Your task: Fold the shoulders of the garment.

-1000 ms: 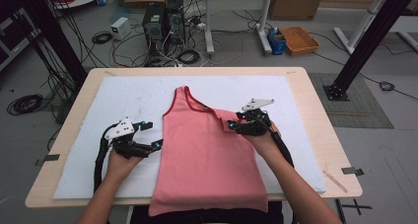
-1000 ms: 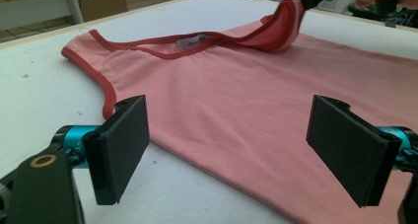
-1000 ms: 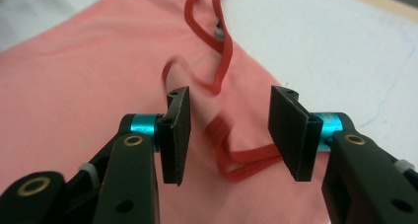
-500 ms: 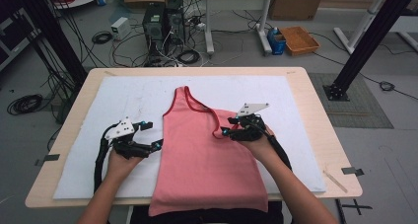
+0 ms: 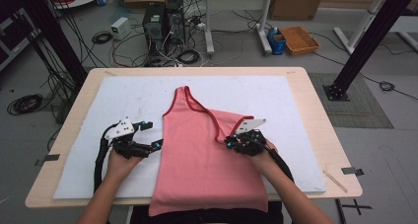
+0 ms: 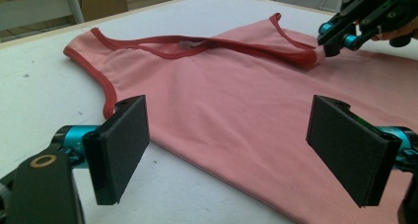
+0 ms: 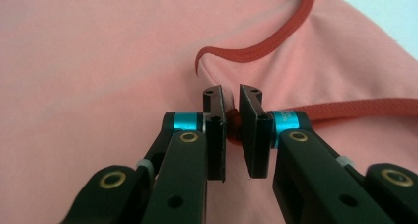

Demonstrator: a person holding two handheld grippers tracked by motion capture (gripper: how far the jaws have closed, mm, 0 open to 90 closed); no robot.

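Observation:
A pink tank top (image 5: pixel 202 160) with dark red trim lies flat on the white mat (image 5: pixel 123 100). My right gripper (image 5: pixel 232 143) sits on its right shoulder. Its jaws have just been closing, and in the right gripper view (image 7: pixel 232 93) they pinch the red-trimmed strap (image 7: pixel 345 108) and a fold of pink cloth (image 7: pixel 98 61). My left gripper (image 5: pixel 154 134) rests open at the top's left edge. In the left gripper view (image 6: pixel 231 145) its wide-apart pads frame the cloth (image 6: pixel 236 95) without touching it. The right gripper (image 6: pixel 328 41) shows there too, holding the strap.
The mat covers most of a wooden table (image 5: pixel 320 115). Behind the table, the floor holds computer towers (image 5: pixel 157 21), tangled cables, an orange tray (image 5: pixel 298 39) and black frame posts (image 5: pixel 365 41). Tape pieces mark the table's left and right edges.
My right gripper has moved toward the near edge and slightly left, sinking onto the top's right shoulder, and its jaws have closed on the strap. The left gripper stayed in place.

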